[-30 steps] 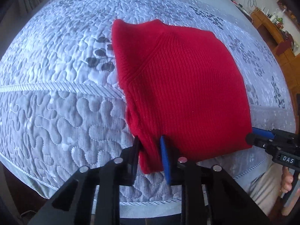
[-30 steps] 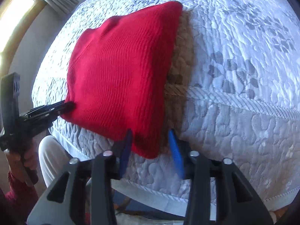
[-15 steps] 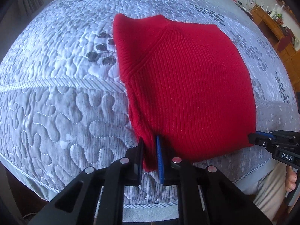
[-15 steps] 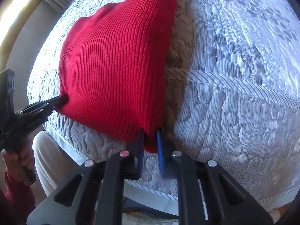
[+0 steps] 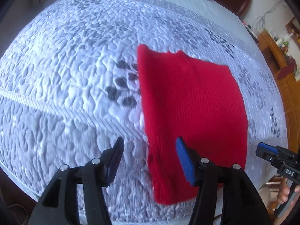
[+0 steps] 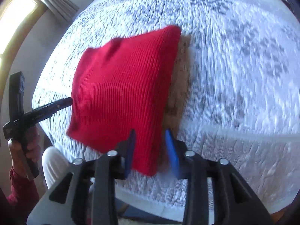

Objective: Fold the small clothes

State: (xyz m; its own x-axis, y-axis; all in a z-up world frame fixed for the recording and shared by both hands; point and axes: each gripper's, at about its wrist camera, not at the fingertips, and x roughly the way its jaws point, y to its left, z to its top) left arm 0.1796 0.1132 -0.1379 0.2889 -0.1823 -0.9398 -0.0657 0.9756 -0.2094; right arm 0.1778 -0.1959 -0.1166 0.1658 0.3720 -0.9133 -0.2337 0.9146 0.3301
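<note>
Folded red sweater lies near the bed's front edge; left gripper and right gripper jaws have just opened, straddling its near corners, gripping nothing; bare quilt all round.

The left tongs are standing open, their jaws having just been opening, with the near corner of the folded red knit garment lying loose between them. The garment is resting flat on the quilted bed. The right tongs are hovering just beside its right edge.
</note>
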